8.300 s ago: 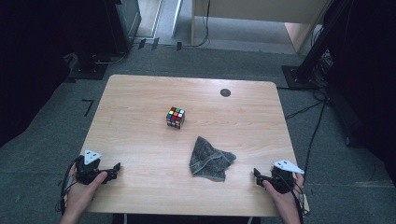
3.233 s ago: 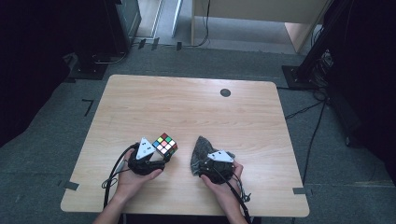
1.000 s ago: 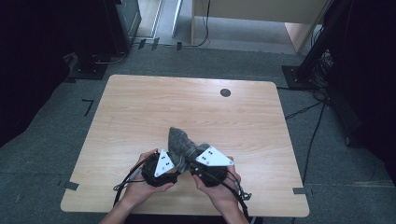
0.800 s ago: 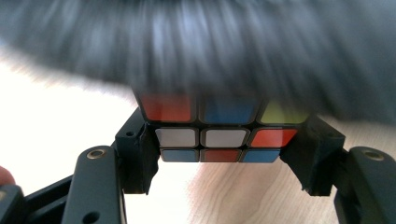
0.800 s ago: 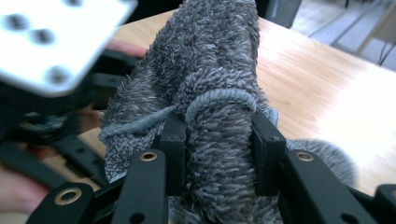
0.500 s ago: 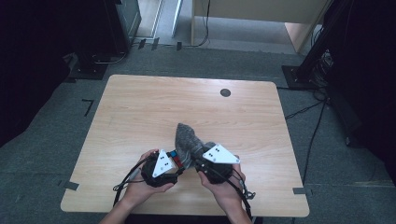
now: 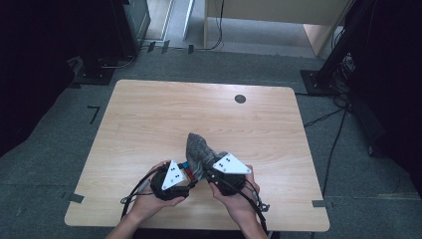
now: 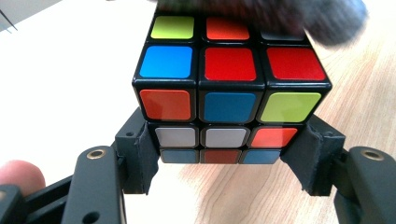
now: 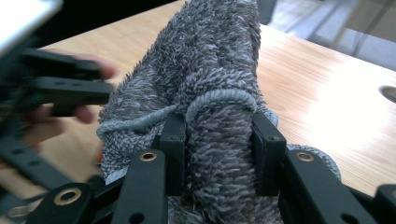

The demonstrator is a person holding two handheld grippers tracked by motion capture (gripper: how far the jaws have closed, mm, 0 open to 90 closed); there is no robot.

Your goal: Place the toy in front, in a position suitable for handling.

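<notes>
Spreading across most of the high view, the pale wooden table (image 7: 149, 124) carries the work at its near edge, where the person's two hands meet close together. Above them rises the grey fleecy cloth (image 7: 198, 149), bunched into an upright fold that stands over the tabletop and leans toward the left hand. The right gripper (image 9: 218, 154) has its jaws pressed into a thick roll of that cloth (image 9: 219, 70), one pad on each side, so the pile bulges out between and above them. The left gripper (image 8: 231, 161) clamps the puzzle cube (image 8: 231, 84) by its lowest layer, a jaw against each of two opposite sides, and holds it just above the table near the front edge. The cloth (image 8: 280, 18) lies over the far top row of the cube; it is blurred there, so how firmly it presses is hard to say. A fingertip (image 8: 21, 175) shows beside the left gripper's frame.
</notes>
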